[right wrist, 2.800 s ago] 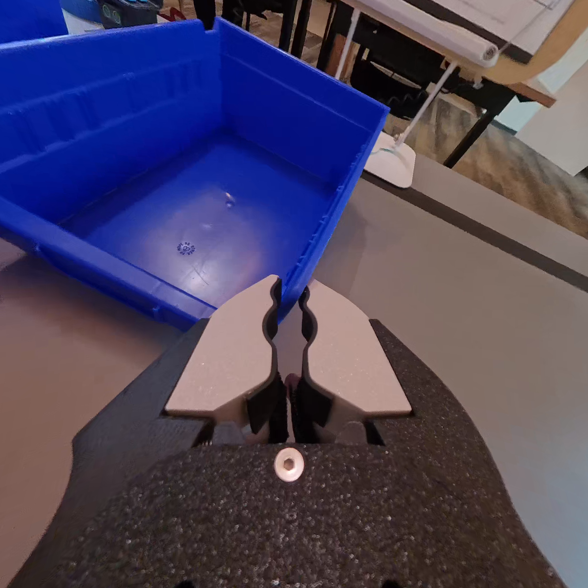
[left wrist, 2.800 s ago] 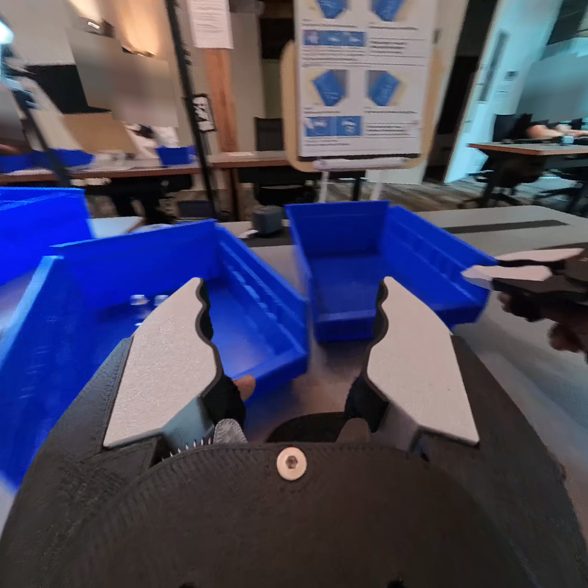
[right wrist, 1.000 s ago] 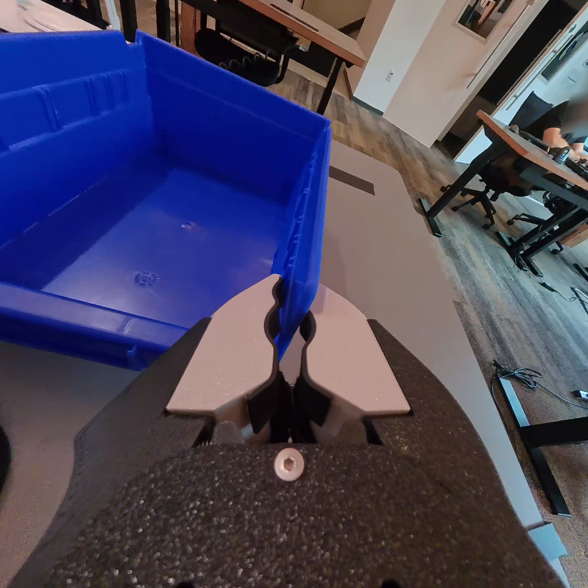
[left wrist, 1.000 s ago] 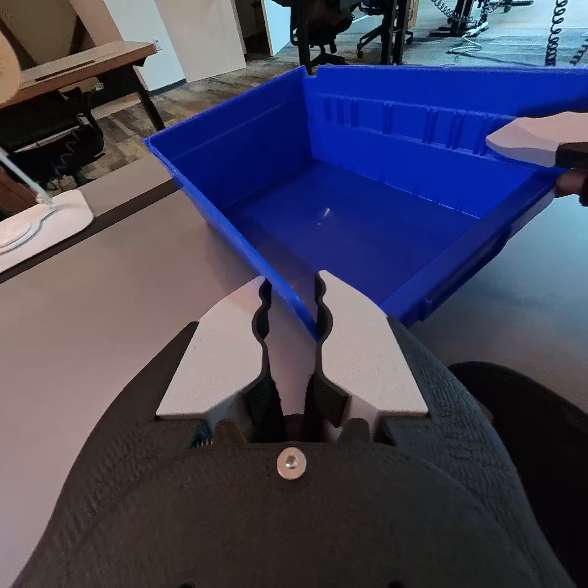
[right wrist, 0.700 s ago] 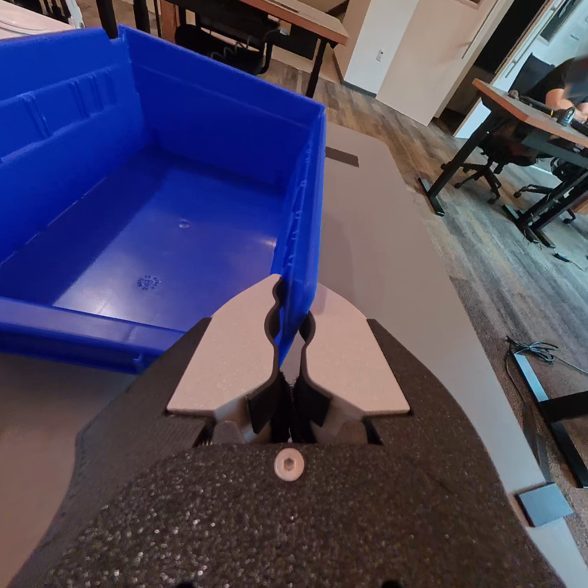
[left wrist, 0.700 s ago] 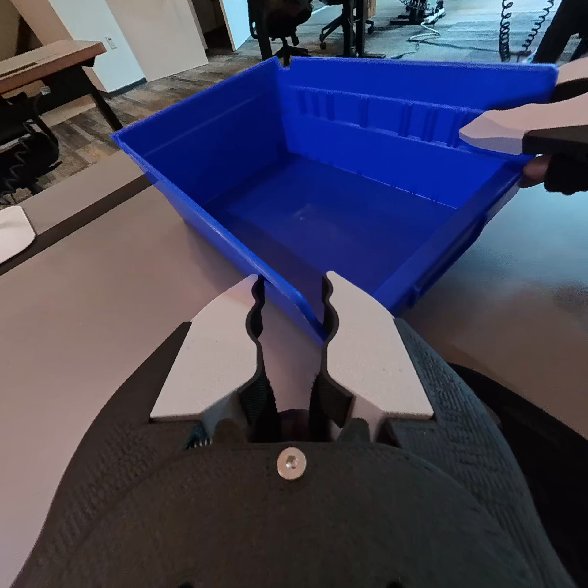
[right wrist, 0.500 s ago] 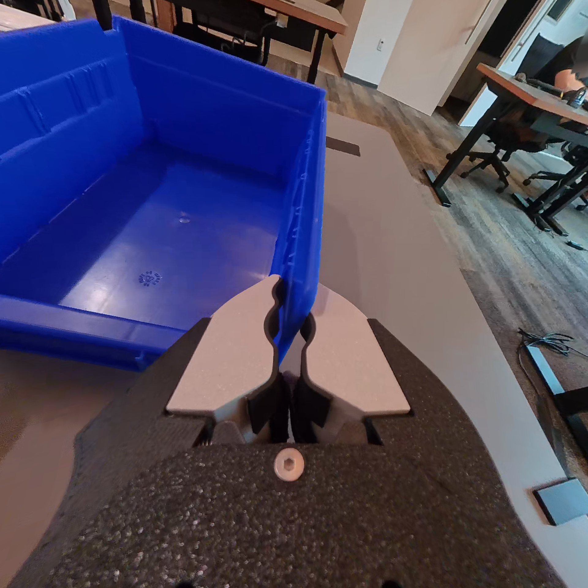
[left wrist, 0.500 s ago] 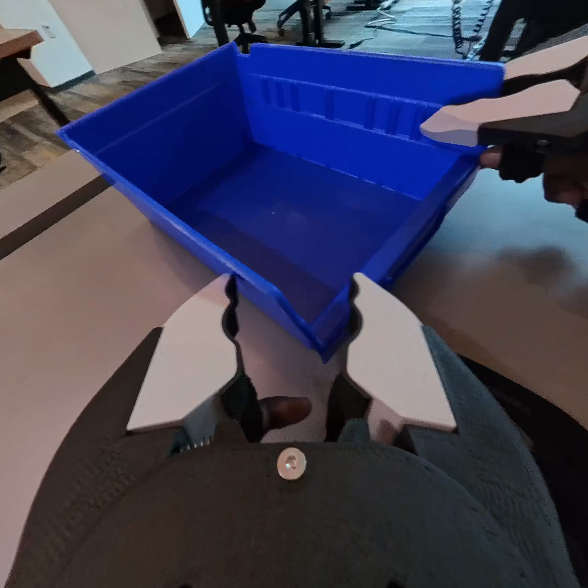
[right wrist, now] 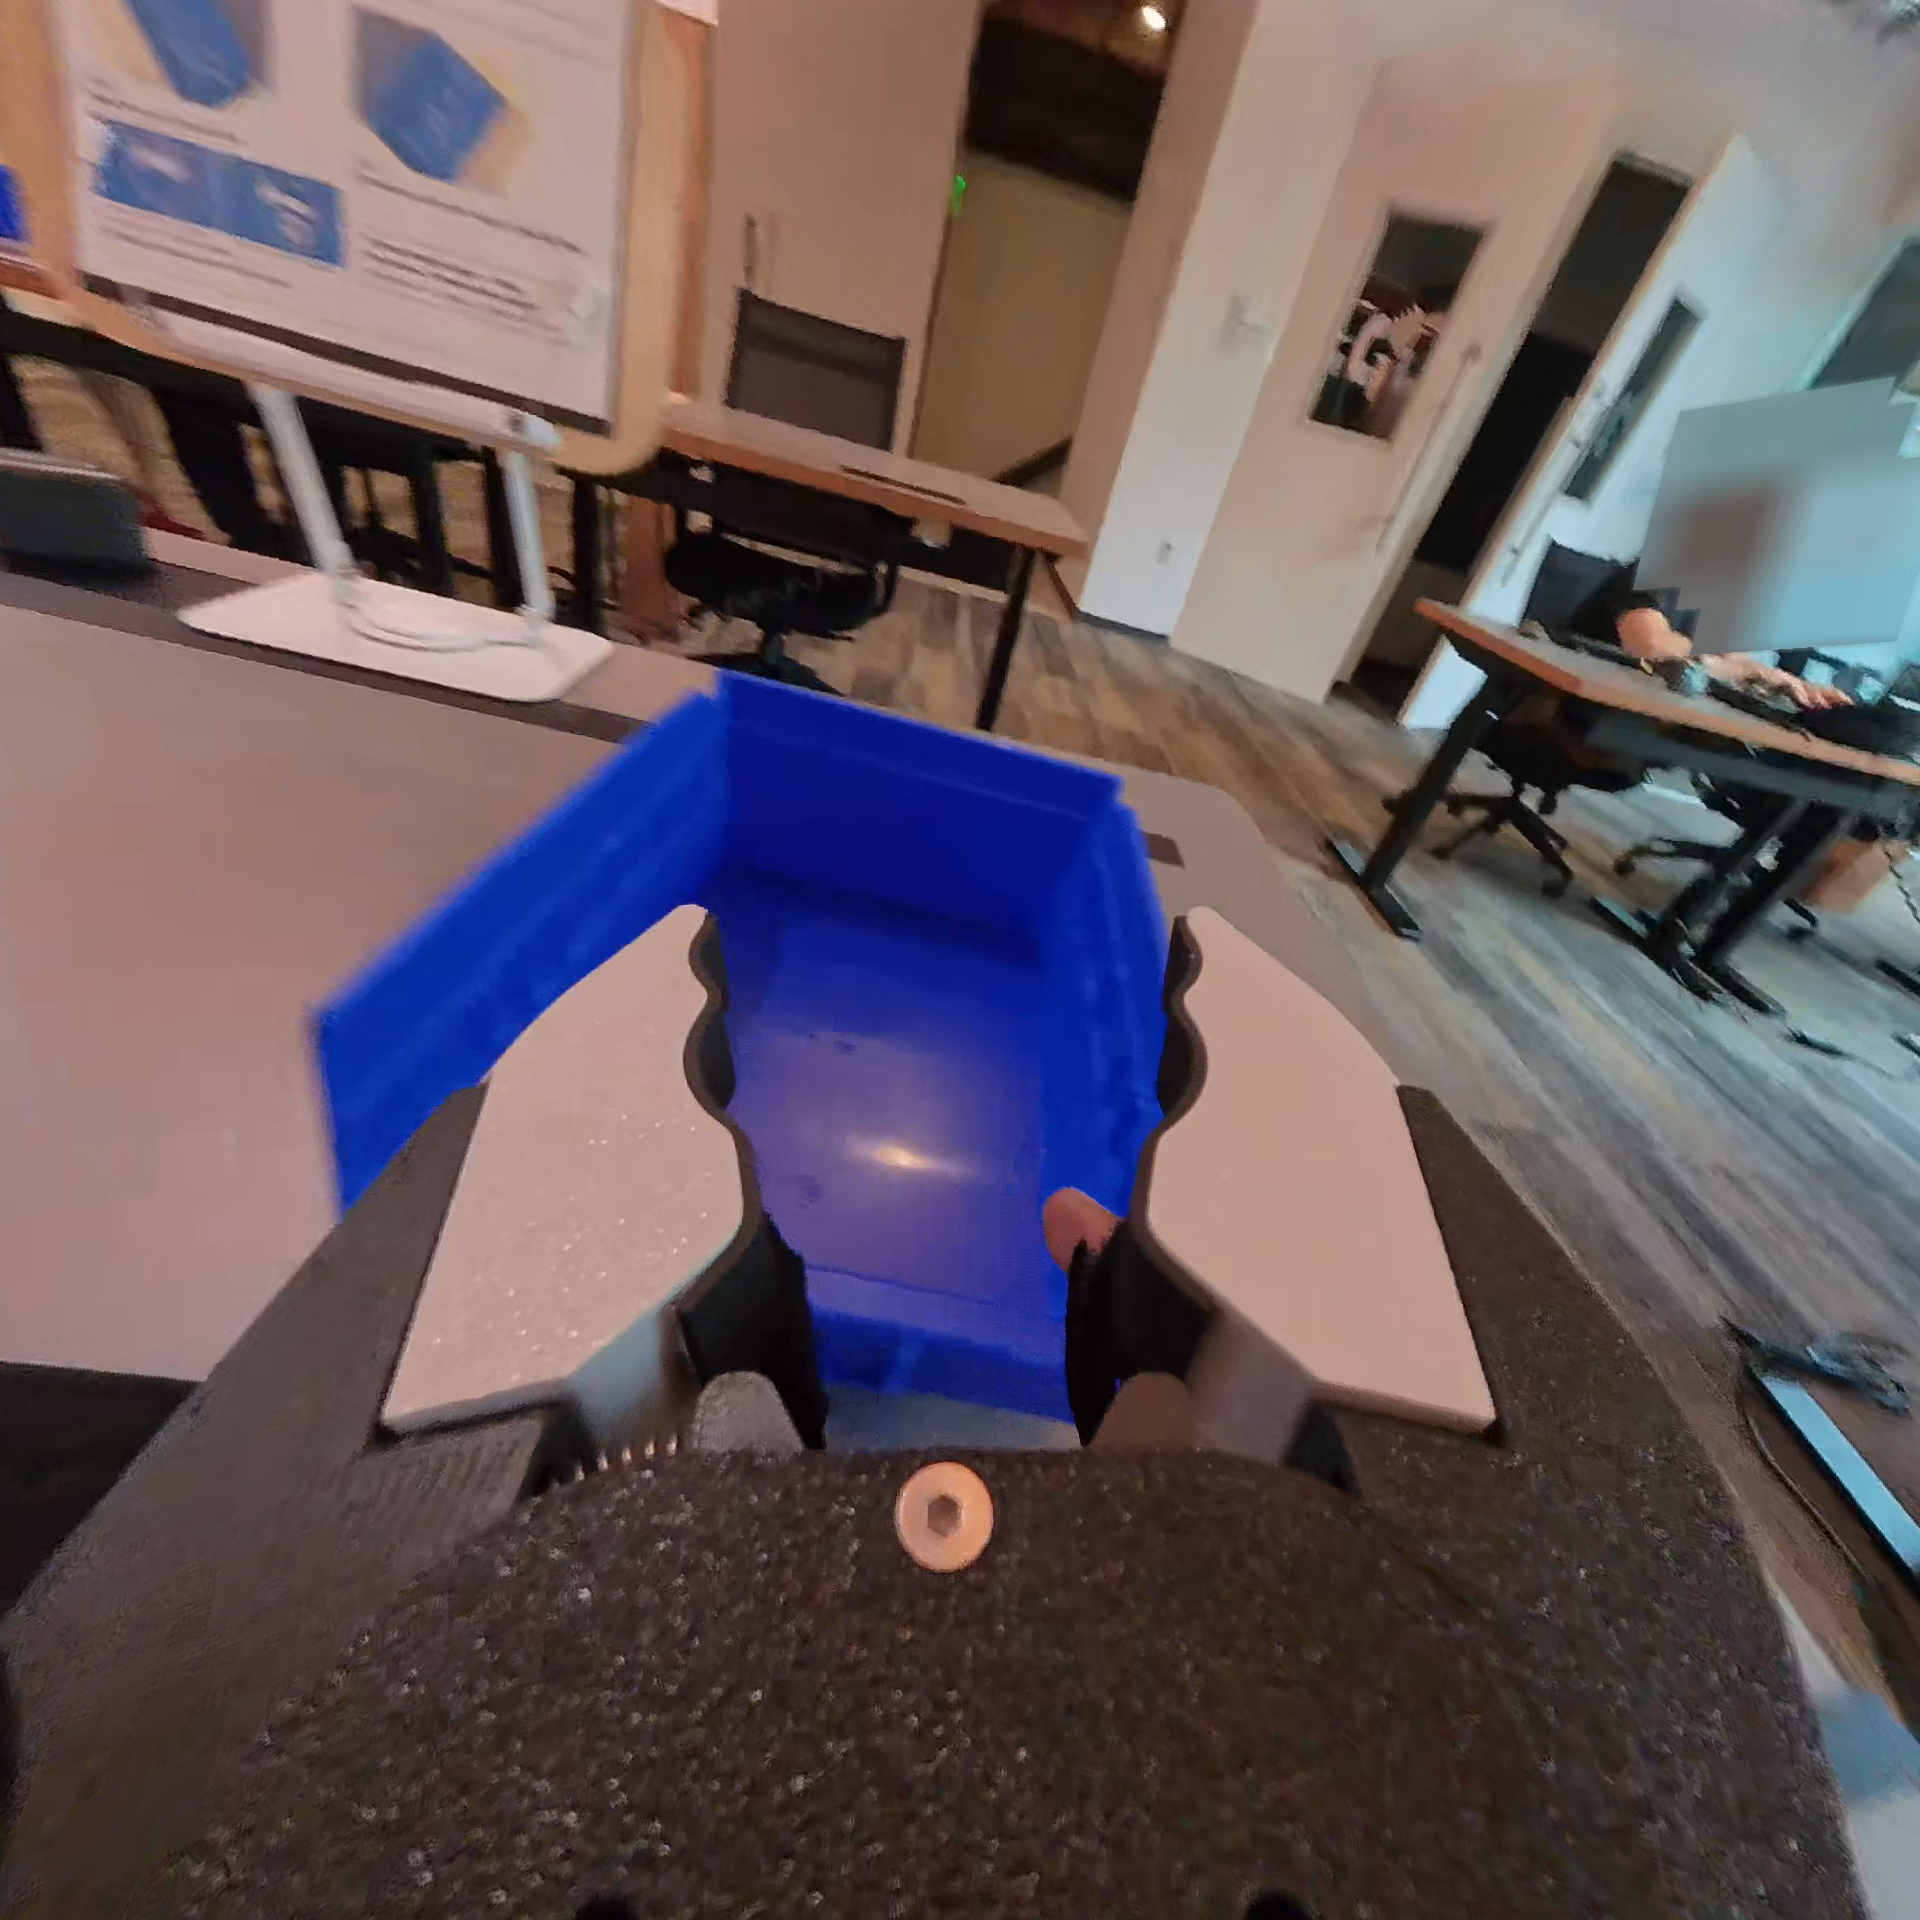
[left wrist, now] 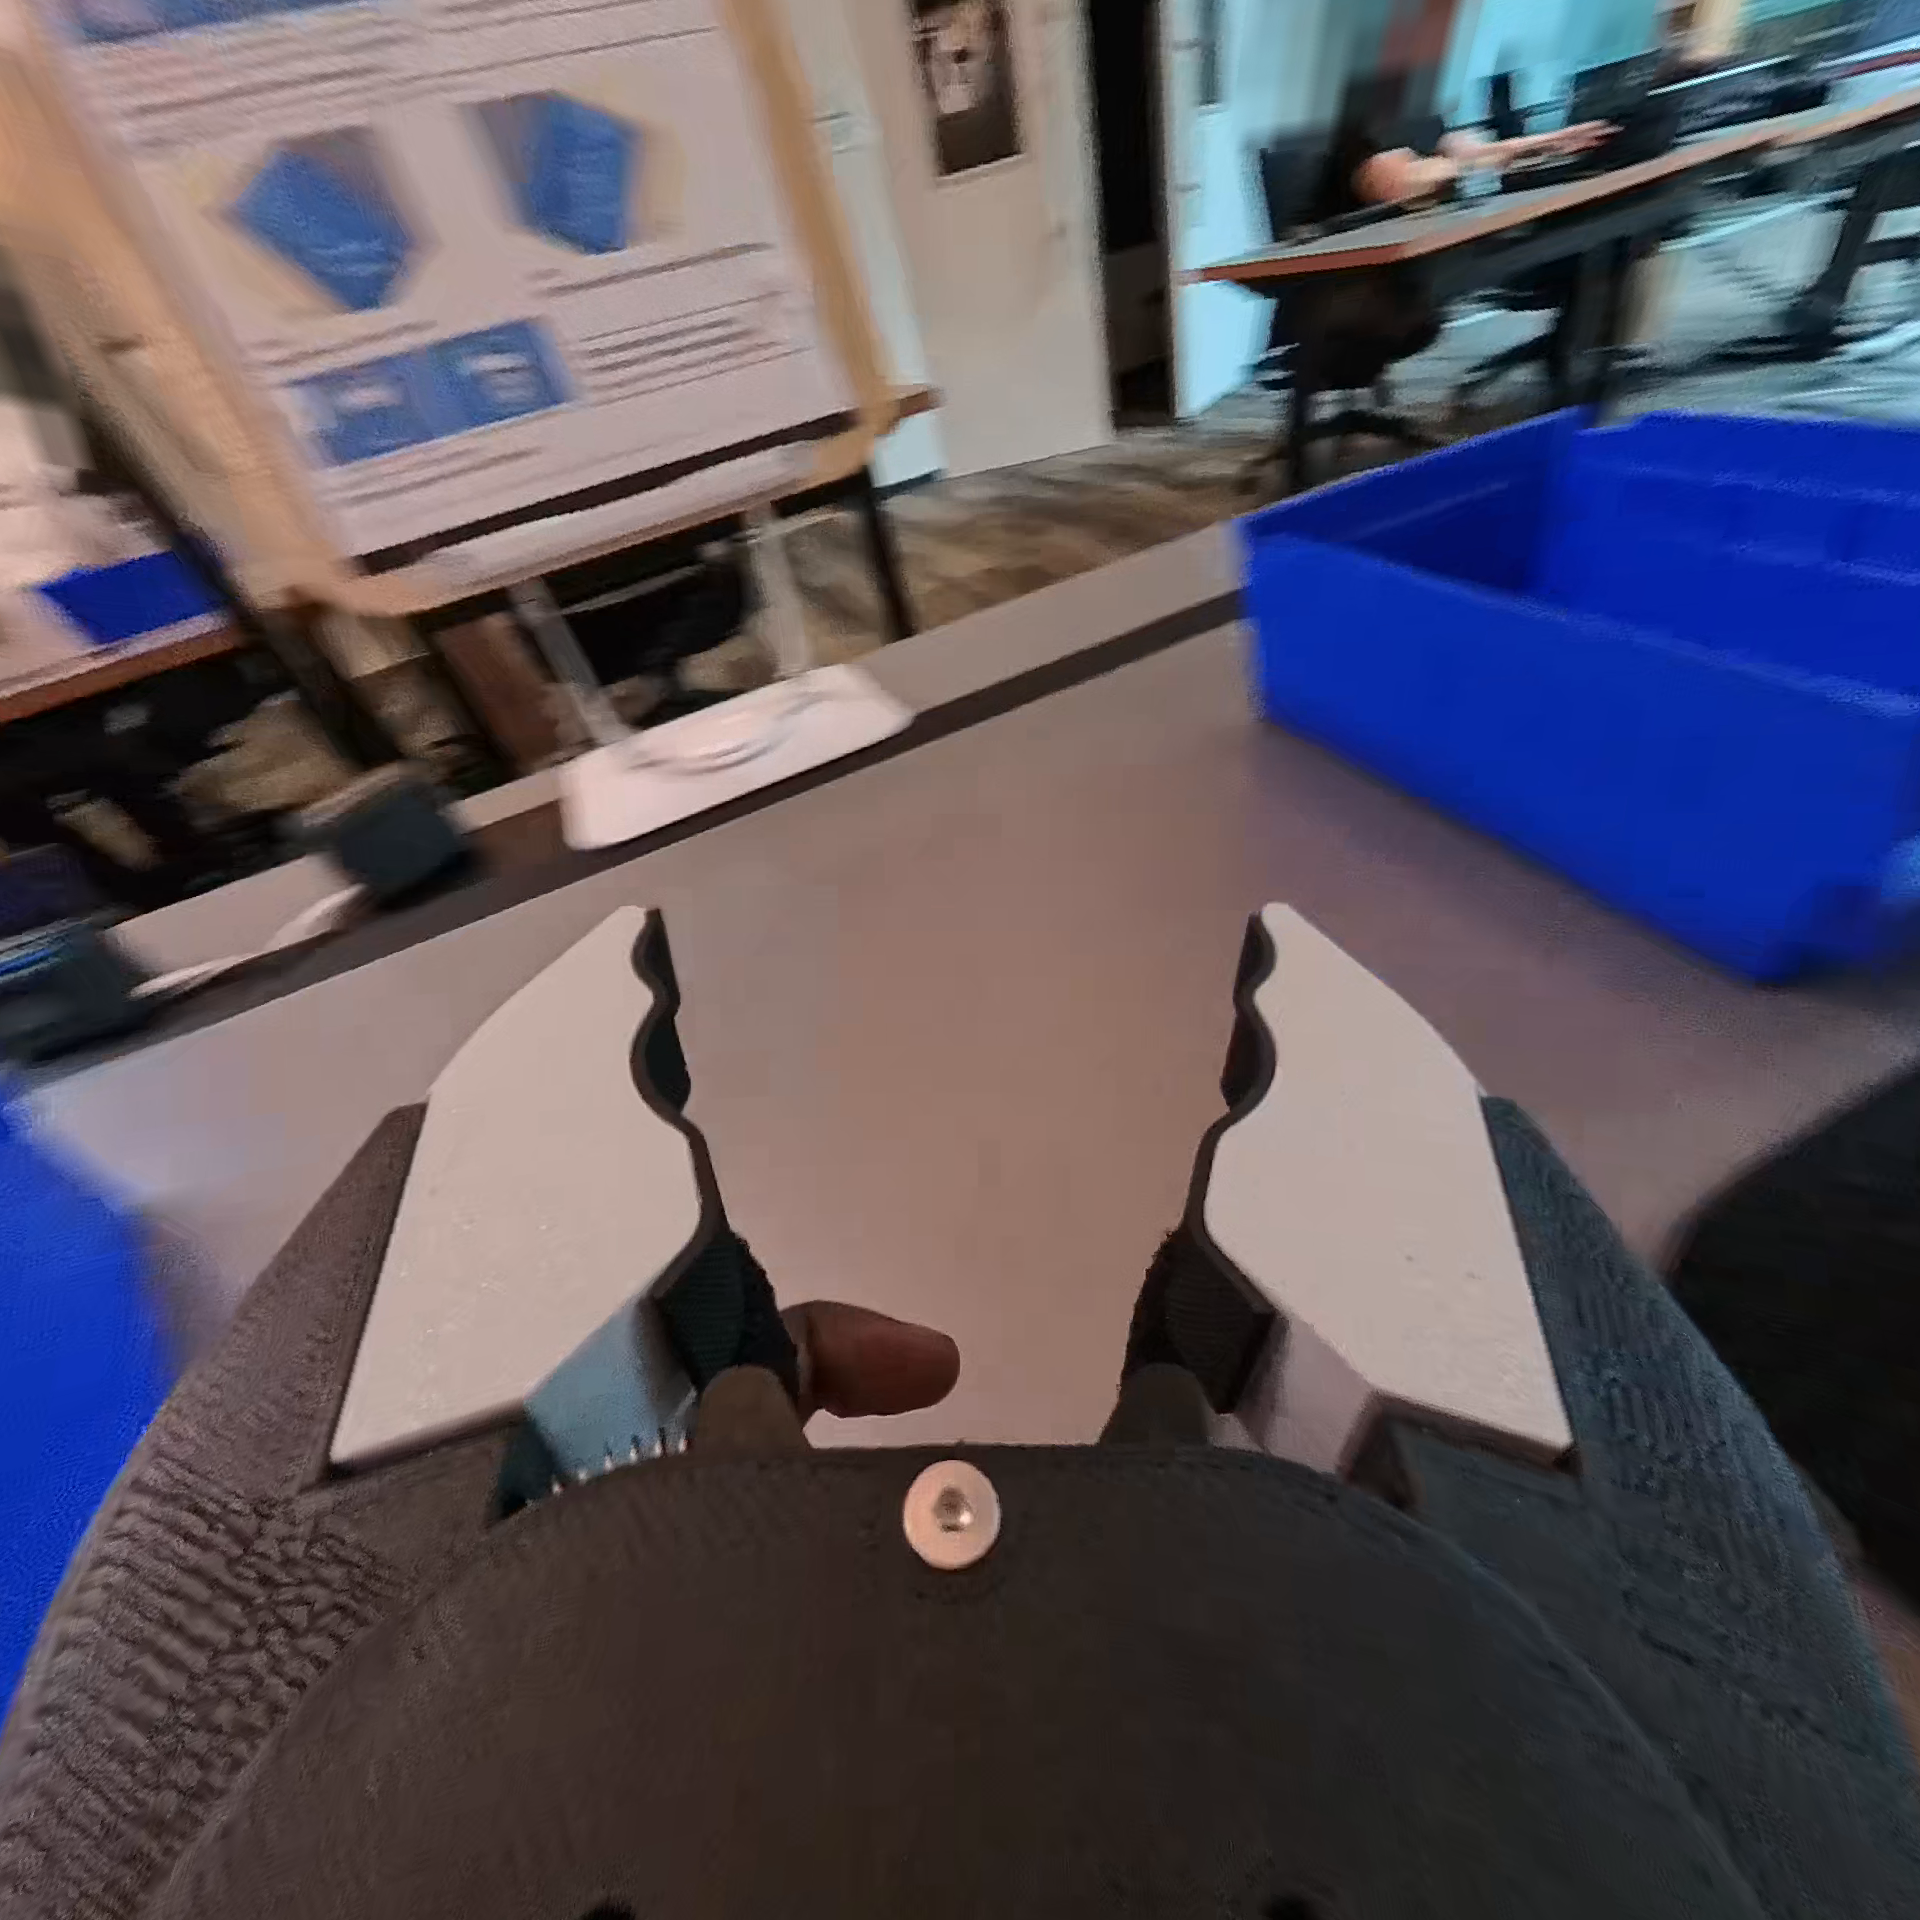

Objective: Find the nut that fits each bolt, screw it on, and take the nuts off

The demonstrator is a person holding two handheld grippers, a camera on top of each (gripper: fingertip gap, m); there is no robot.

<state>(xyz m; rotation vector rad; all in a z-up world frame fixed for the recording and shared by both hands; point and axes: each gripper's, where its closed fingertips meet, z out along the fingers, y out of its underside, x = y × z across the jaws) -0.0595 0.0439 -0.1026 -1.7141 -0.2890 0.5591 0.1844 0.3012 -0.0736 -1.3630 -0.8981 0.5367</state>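
Observation:
My left gripper (left wrist: pixel 951 925) is wide open with nothing between its fingers, over the bare grey table (left wrist: pixel 935 883). An empty blue bin (left wrist: pixel 1621 665) stands to its right. My right gripper (right wrist: pixel 940 925) is wide open above and behind the same empty blue bin (right wrist: pixel 894 1039), clear of its walls. No bolts or nuts show in either view. A fingertip shows at the base of each gripper.
A white stand base (left wrist: pixel 727 748) and a small dark object (left wrist: pixel 400 842) sit at the table's far edge. Part of another blue bin (left wrist: pixel 62 1351) is at the left wrist view's lower left. Desks, chairs and a seated person (right wrist: pixel 1704 665) lie beyond the table.
Both grippers let go of the blue bin's walls and opened wide. The left swung away to the left of the bin; the right drew back and above it.

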